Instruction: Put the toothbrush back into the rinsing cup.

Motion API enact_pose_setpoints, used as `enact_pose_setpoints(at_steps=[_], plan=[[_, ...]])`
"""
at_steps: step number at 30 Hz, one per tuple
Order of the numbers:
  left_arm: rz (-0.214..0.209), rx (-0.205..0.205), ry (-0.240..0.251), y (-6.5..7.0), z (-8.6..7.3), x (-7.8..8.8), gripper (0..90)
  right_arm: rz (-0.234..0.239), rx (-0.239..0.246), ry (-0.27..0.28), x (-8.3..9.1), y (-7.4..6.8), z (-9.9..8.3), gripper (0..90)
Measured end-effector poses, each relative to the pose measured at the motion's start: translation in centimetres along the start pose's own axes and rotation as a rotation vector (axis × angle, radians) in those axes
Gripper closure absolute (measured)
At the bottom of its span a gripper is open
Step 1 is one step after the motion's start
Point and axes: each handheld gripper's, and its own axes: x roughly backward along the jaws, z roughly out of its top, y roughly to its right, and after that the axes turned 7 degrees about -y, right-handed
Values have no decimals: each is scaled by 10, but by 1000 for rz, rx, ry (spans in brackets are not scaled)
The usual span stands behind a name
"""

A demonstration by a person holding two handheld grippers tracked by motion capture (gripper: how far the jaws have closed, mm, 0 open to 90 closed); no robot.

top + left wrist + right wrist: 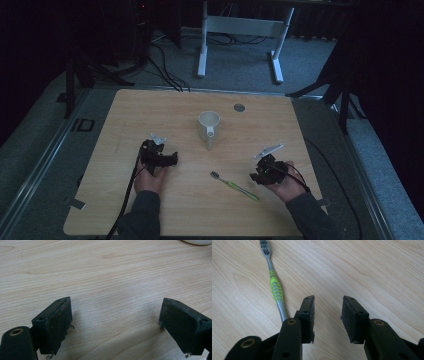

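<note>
Toothbrush pickup appears to be the step in hand, judged from how the right gripper is placed just beside the handle's tail end. The toothbrush is seen lying flat on the counter, between the two hands and nearer the right one, its bristled head pointed toward the left gripper and its green grip section midway along. A white mug stands upright farther back, well apart from the brush.

The right gripper is released: its jaws are narrowed but nothing is caught between them, and the handle lies outside the left-hand jaw in the right gripper view. The left gripper is also released, jaws spread wide over bare wood.

For a clean grasp, the right gripper should be shifted sideways until the handle is straddled, ideally at the ribbed green section. The jaws should be lowered close to the counter before being clenched, since the handle is thin and low.
</note>
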Motion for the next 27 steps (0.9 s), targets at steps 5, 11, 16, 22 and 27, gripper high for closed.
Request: enact_pose_setpoints(at_steps=[5,11,16,22,27], plan=[[0,1,1,0,0,0,117,7,16,-11,-1,-3,5,625],[1,2,1,0,0,0,118,13,40,-31,-2,-7,10,633],[2,4,1,0,0,0,118,11,67,-50,-4,-11,14,636],[2,4,1,0,0,0,118,13,102,-82,-8,-16,18,631],[2,4,1,0,0,0,118,19,122,-110,-12,-20,21,632]])
